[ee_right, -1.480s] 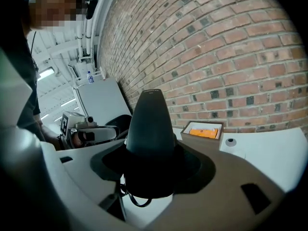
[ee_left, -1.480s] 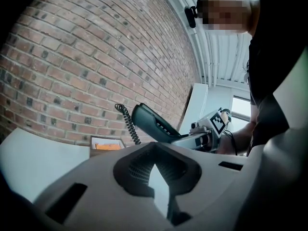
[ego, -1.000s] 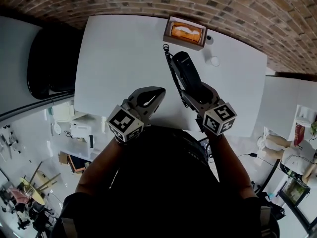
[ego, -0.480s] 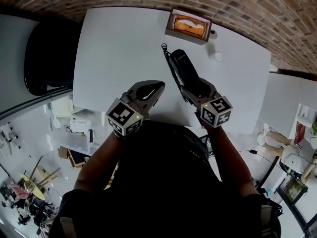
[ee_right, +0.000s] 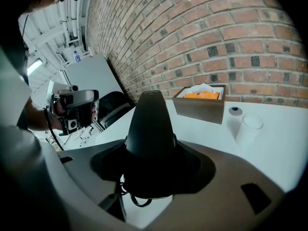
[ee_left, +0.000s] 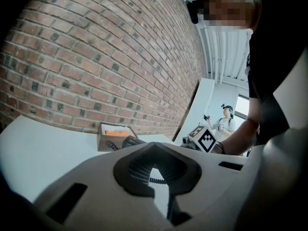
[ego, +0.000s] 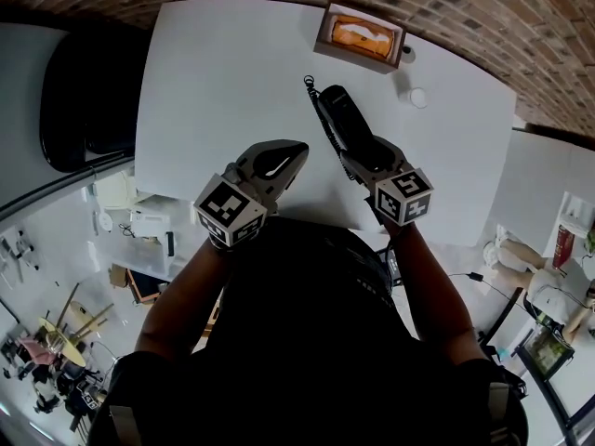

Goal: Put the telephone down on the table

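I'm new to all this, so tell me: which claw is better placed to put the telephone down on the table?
The right claw: it grips the telephone over the table. The left claw holds nothing.

A white table carries a wooden box with orange contents near its far edge, with a small dark-topped cylinder and a white cup standing just beside the box.

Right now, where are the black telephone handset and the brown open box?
Black telephone handset [ego: 341,114]: head view, middle of its body.
Brown open box [ee_right: 199,109]: right gripper view, its front wall.
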{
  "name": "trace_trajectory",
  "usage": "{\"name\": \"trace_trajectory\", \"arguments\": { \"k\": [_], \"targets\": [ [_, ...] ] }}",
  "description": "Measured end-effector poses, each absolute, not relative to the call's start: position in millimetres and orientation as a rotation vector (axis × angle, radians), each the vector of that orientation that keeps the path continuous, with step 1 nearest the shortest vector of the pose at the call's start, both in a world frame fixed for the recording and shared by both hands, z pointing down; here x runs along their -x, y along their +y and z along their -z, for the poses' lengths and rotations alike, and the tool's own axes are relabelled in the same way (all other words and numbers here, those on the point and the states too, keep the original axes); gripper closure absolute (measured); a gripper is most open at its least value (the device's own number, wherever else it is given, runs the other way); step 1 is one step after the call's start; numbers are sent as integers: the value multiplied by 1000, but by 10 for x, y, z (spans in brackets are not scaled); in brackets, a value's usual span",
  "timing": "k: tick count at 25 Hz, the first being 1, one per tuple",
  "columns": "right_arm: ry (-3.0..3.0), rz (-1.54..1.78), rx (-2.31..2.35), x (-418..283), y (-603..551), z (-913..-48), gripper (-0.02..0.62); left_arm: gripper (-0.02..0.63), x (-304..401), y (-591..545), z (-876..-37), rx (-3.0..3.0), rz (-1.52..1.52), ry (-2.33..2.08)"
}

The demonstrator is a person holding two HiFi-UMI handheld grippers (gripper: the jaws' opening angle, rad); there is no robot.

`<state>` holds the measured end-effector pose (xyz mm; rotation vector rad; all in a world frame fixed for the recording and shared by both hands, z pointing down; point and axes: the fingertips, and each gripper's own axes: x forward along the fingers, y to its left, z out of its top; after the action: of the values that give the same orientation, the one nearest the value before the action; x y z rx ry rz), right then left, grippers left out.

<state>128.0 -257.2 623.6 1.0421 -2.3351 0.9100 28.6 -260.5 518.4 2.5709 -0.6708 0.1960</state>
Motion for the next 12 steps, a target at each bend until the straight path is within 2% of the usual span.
{"name": "trace_trajectory", "arguments": {
  "k": [12],
  "targets": [
    [-2235,-950,-1034,-1350,-2510,-6780,330,600,-222,-2654,-5243,-2540,-177,-681]
  ]
}}
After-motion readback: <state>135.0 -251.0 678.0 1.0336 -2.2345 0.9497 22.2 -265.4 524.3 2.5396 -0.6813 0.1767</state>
